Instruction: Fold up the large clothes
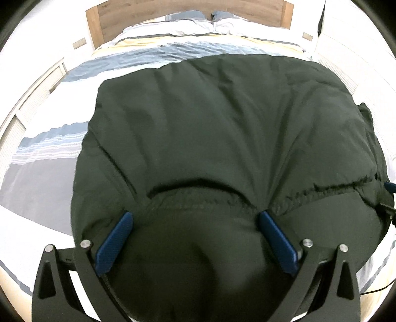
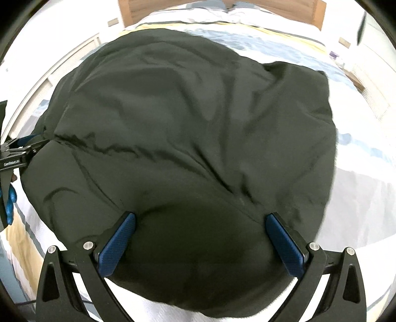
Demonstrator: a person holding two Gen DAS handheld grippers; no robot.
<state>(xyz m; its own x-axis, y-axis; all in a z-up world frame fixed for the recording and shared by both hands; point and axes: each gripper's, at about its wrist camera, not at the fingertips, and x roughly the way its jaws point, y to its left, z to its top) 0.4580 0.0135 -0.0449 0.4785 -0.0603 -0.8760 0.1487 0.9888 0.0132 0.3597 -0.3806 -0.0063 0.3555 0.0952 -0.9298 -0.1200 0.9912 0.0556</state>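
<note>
Two grippers hang over one big dark green garment [image 1: 210, 128] that lies spread on a bed [image 1: 49, 188]. It covers most of the near half of the bed.

At the far left of the left view, the striped bedding shows, blue and white and grey, with a white panelled wall [image 1: 32, 99] beside it. The garment starts just past that. Its stretchy gathered band [image 1: 198, 198] curves across the near part of the cloth. The left gripper [image 1: 195, 218] sits right over this band. Its blue pads [image 1: 115, 242] are spread wide apart, with cloth bulging up between them. The pads seem to touch the cloth, but nothing is pinched. On the far right edge of this view, a bit of the other tool peeks in.

In the right view, the left tool shows at the far left edge, by a dark wrinkled seam [image 2: 99, 146]. The right gripper [image 2: 200, 220] is over the near edge of the garment [image 2: 198, 111], where a seam runs slantwise. Its pads [image 2: 118, 247] are also wide apart and grip nothing. White sheet shows just under the cloth's near edge.

Far back are pillows [image 1: 190, 22] and a wooden headboard [image 1: 185, 7].
</note>
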